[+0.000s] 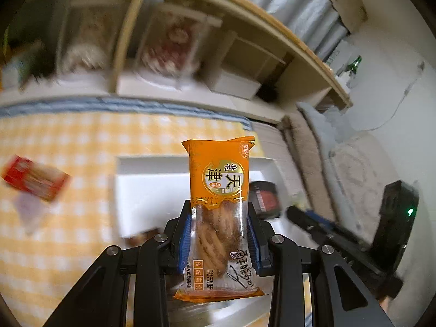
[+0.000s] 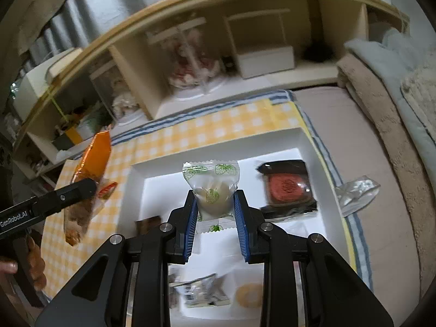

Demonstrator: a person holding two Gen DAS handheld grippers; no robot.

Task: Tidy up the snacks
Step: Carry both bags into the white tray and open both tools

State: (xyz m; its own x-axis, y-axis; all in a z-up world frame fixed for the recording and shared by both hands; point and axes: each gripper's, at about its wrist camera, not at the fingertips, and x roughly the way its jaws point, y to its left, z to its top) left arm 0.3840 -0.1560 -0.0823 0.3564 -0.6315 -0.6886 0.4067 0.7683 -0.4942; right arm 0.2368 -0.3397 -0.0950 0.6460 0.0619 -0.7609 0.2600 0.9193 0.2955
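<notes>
My left gripper [image 1: 219, 212] is shut on an orange packet of twisted fried dough [image 1: 219, 190] and holds it above the white tray [image 1: 141, 185]. The packet also shows in the right wrist view [image 2: 92, 163], left of the tray, with the left gripper [image 2: 81, 189] on it. My right gripper [image 2: 215, 199] is shut on a clear strawberry-print packet with a pale round sweet [image 2: 214, 188], above the white tray [image 2: 310, 147]. In the tray lie a black packet with a red cake [image 2: 287, 188], a silver packet [image 2: 201, 291], a pale ring-shaped snack [image 2: 248, 295] and a brown piece [image 2: 147, 222].
The tray sits on a yellow checked cloth [image 1: 68, 141]. A red snack box [image 1: 35, 181] lies on the cloth at the left. A wooden shelf [image 2: 207, 62] with jars and a white box stands behind. A crumpled clear wrapper [image 2: 357, 190] lies right of the tray.
</notes>
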